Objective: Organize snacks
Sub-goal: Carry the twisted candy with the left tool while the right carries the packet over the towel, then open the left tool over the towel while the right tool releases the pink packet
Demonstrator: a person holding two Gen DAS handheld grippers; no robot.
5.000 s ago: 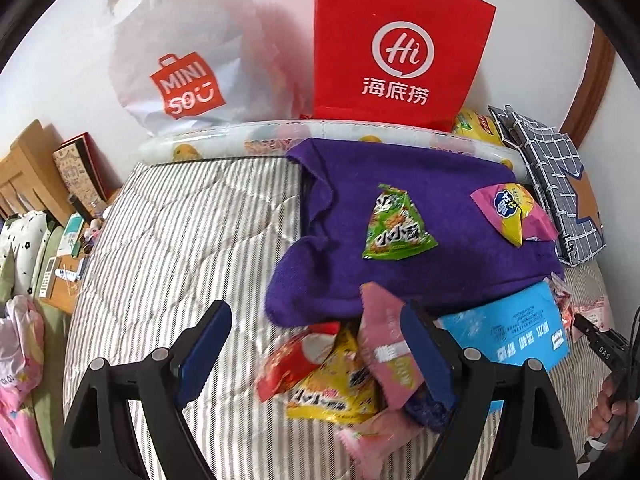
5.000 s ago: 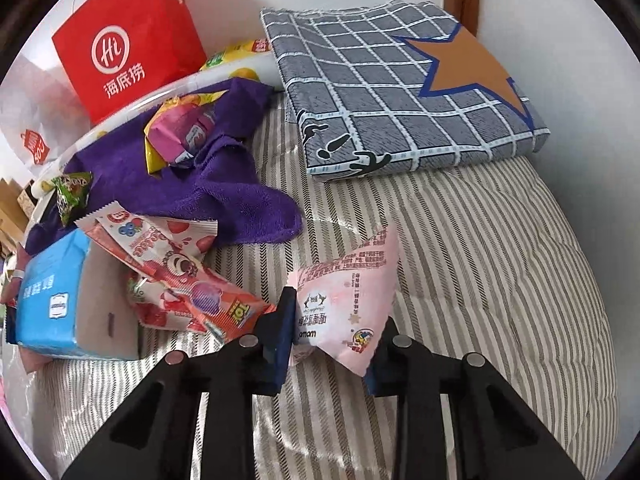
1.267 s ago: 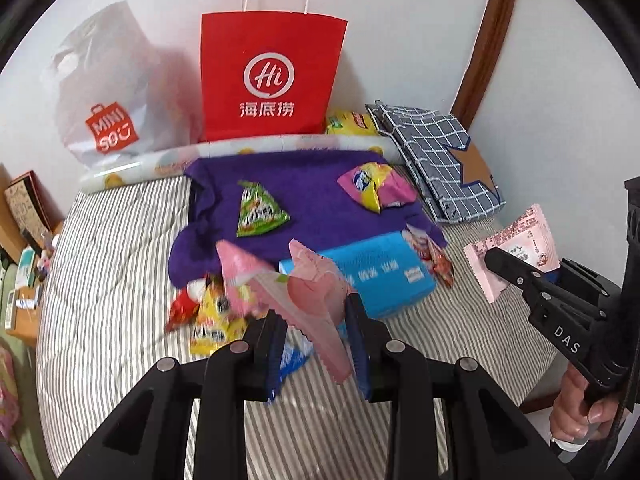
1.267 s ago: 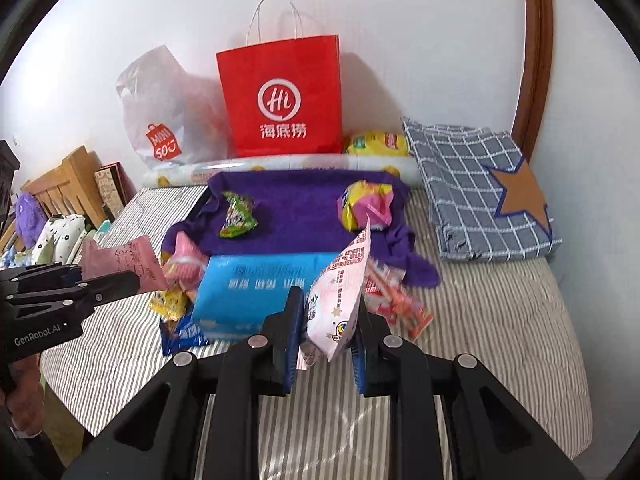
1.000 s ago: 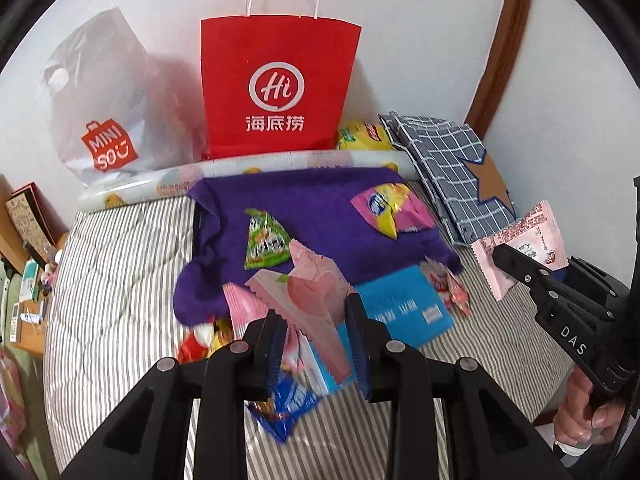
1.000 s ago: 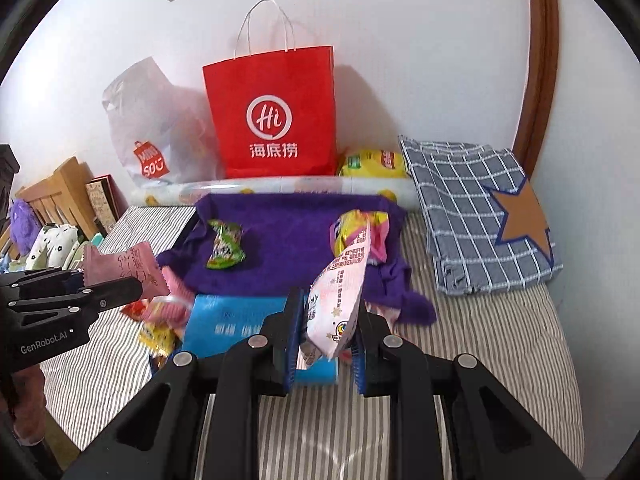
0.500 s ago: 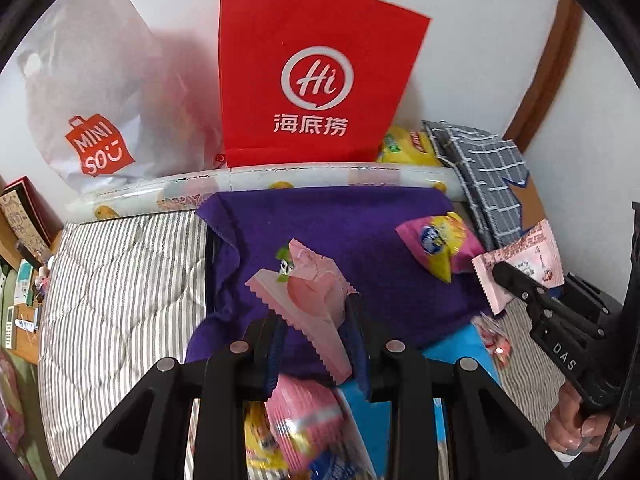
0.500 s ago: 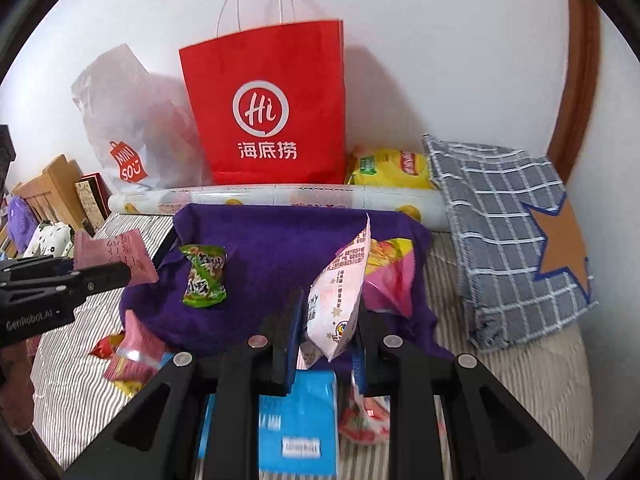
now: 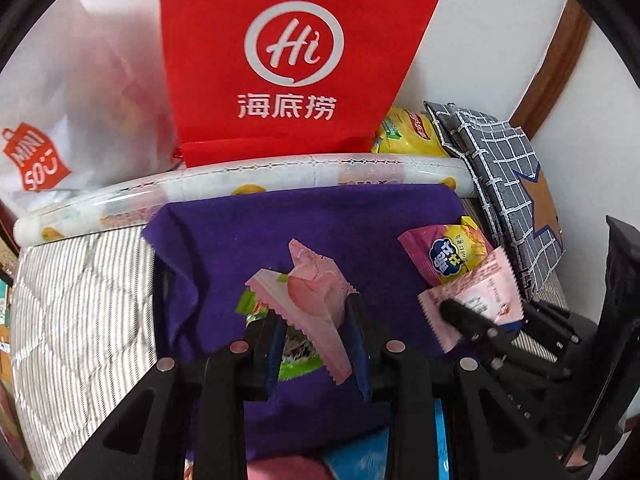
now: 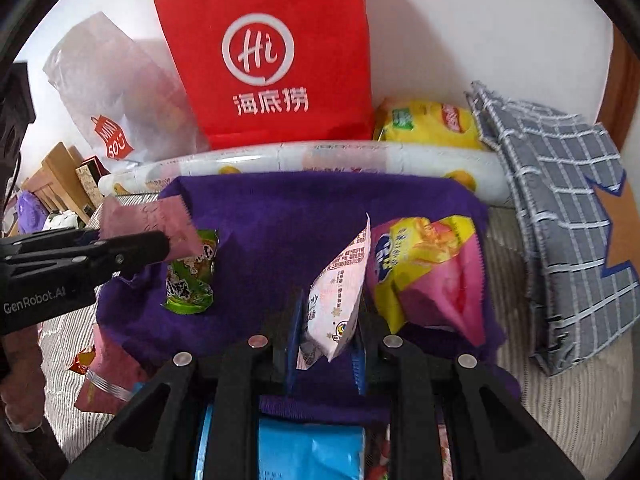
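Note:
My left gripper (image 9: 316,320) is shut on a pale pink snack packet (image 9: 308,300) and hangs over the purple towel (image 9: 320,224). The green snack pack (image 9: 296,350) lies on the towel right under its fingers. My right gripper (image 10: 326,326) is shut on a white-and-pink printed snack packet (image 10: 338,292), also above the purple towel (image 10: 280,216). A pink-and-yellow chip bag (image 10: 428,268) lies just to its right. In the right wrist view the left gripper (image 10: 160,246) enters from the left with its pink packet (image 10: 148,220) above the green pack (image 10: 190,276).
A red paper bag (image 10: 272,52) and a white plastic bag (image 10: 108,92) stand against the wall behind a rolled printed mat (image 10: 304,162). A yellow chip bag (image 10: 428,124) and a folded grey checked cloth (image 10: 560,208) lie right. A blue pack (image 10: 308,452) and more snacks (image 10: 104,380) sit near me.
Both grippers have moved forward and down toward the purple towel, each still holding its packet. The red bag and towel now loom larger; the blue pack has slid under the fingers.

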